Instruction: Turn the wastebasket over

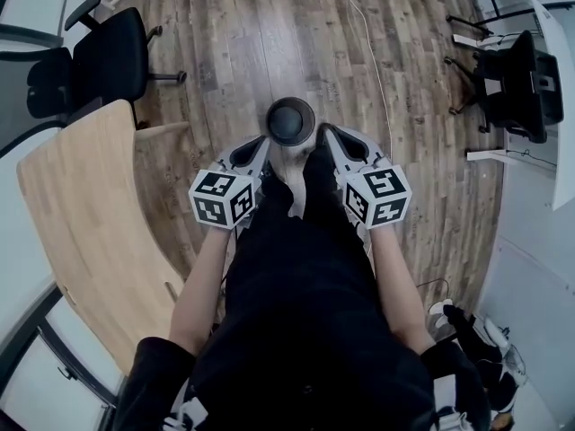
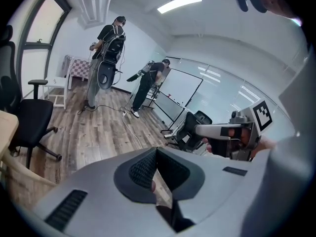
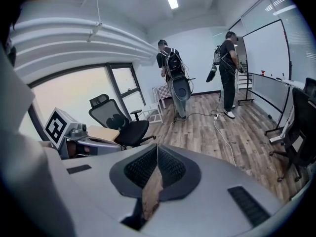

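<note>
Wastebasket is found standing on floor, untouched | left claw and right claw are held clenched, empty, flanking it | two-sided tipping hold is judged intended.

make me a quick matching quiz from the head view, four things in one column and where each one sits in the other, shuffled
Things
1. wastebasket
2. office chair by the table
3. table
4. cable

Places in the head view
a. pale wood along the left edge
b. dark and round, middle of the floor
c. black, top left corner
d. thin white line on the floor, from the top edge down, right of centre

Pairs: 1-b, 2-c, 3-a, 4-d
</note>
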`<state>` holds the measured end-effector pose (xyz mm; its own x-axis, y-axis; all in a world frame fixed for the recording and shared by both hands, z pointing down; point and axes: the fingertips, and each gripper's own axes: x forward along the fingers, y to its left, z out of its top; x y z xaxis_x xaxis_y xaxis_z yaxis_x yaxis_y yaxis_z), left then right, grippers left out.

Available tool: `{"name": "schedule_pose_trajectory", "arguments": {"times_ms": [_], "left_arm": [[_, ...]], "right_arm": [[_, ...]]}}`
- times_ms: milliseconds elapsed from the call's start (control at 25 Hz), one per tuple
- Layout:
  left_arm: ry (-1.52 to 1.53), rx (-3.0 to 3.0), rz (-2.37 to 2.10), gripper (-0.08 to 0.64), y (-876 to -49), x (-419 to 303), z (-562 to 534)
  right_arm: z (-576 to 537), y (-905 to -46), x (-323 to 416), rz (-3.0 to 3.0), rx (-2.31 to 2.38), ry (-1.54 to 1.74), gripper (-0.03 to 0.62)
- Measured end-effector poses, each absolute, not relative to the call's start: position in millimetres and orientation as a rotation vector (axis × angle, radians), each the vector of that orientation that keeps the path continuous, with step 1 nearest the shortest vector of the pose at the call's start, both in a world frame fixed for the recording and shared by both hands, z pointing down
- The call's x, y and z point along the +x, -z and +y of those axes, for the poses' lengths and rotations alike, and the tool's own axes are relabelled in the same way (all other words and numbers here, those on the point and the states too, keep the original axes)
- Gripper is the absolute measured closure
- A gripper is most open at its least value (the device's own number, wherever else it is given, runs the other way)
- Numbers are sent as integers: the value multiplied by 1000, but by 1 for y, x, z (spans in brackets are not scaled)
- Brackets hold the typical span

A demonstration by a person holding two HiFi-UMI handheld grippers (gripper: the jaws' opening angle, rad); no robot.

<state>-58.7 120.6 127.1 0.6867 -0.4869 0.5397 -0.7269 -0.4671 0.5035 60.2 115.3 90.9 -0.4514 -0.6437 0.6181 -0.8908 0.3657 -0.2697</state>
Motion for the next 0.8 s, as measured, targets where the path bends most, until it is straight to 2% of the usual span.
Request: {"name": "schedule_pose_trajectory", "arguments": {"times_ms": [800], "left_arm": [[-346, 1795, -1094, 543, -196, 33, 67]], "right_arm": [[42, -161, 130, -2283, 972, -908, 558]]}}
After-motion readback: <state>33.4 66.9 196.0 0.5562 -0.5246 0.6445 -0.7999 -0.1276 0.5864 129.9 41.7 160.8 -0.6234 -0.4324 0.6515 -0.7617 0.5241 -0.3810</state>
